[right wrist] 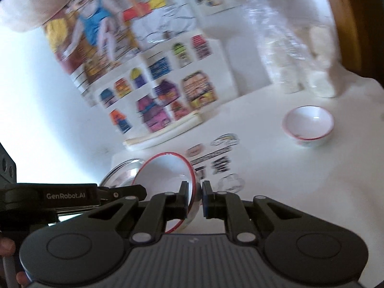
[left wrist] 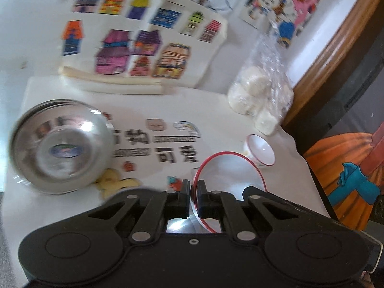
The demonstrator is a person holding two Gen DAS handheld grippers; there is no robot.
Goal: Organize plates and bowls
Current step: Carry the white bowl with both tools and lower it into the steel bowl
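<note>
A home — table [left wrist: 36,12] strewn with children's coloring pages [left wrist: 134,36].

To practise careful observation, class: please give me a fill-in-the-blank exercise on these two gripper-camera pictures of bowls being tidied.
1. The left gripper is shut on a white bowl whose rim is ___.
2. In the left wrist view, the metal bowl lies to the ___ of that gripper.
3. The right gripper grips a large bowl by its ___.
4. The small bowl stands ___ on the table.

Missing words: red; left; rim; upright
</note>
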